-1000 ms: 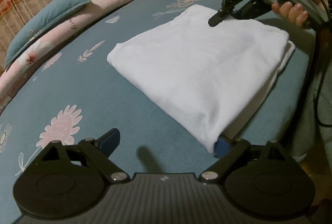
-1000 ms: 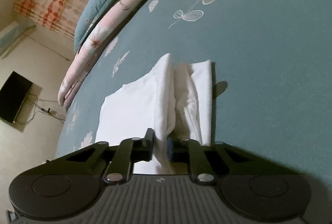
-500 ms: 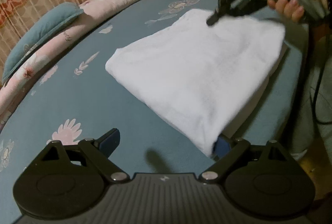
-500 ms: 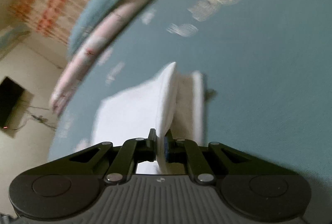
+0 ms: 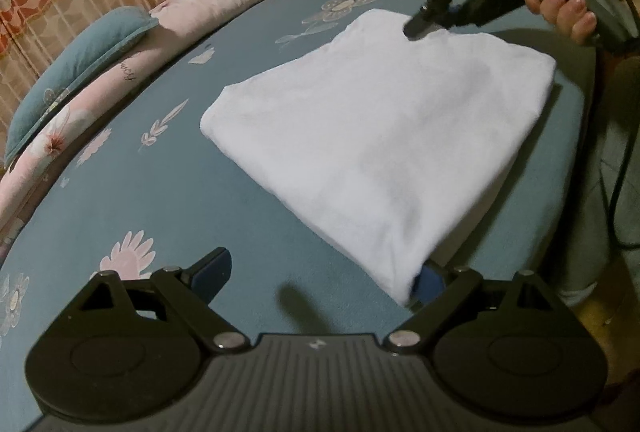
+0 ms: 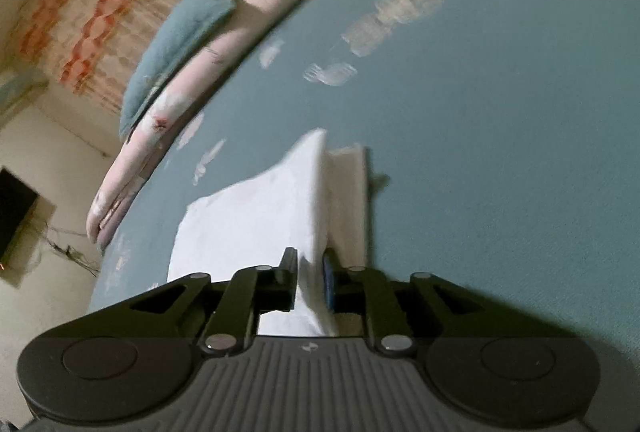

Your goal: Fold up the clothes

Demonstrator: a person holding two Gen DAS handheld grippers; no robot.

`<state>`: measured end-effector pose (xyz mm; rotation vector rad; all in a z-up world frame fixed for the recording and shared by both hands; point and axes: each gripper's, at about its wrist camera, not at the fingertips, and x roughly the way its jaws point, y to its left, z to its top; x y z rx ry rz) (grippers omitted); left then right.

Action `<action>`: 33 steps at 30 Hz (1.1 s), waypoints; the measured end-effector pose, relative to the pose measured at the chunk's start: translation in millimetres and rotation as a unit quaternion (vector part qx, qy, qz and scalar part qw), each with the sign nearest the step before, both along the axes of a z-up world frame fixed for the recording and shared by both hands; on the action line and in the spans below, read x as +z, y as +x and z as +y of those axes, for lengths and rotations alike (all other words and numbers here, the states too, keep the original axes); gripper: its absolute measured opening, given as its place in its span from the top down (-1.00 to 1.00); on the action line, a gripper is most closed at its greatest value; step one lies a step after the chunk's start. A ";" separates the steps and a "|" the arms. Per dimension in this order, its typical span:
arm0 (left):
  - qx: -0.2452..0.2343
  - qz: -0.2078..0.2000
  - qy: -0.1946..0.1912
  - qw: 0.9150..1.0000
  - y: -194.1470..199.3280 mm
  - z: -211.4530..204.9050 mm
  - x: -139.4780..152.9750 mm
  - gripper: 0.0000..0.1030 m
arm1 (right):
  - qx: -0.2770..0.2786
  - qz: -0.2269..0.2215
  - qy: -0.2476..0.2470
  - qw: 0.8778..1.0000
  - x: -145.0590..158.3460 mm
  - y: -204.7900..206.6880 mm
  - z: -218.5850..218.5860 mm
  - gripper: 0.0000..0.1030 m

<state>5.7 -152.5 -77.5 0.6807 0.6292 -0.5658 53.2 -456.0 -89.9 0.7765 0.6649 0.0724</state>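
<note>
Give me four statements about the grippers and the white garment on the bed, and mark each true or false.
1. The right gripper has its jaws closed on the white garment. True.
2. The left gripper is closed on the garment too. False: its jaws stand wide apart.
3. The garment lies on a blue flowered bedsheet. True.
4. The garment is spread out in a single flat layer. False: it is folded, with layers showing at its edge.
</note>
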 end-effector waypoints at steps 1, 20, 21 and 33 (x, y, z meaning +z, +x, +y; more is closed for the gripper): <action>0.002 0.003 0.000 1.000 1.0 -0.2 -0.2 -0.79 | -0.001 -0.007 -0.025 1.000 5.6 -2.1 8.8 0.57; 0.012 0.014 0.029 0.999 1.9 -10.7 -0.1 -0.83 | 0.026 -0.081 -0.340 0.937 30.1 -22.2 115.5 0.40; 0.011 0.012 0.032 0.999 1.0 -11.2 0.2 -0.83 | 0.023 -0.080 -0.341 0.937 30.0 -21.8 113.2 0.40; -0.003 0.015 0.037 0.999 -5.3 -6.2 8.5 -0.83 | 0.010 -0.022 -0.110 0.994 -0.1 -4.0 28.7 0.75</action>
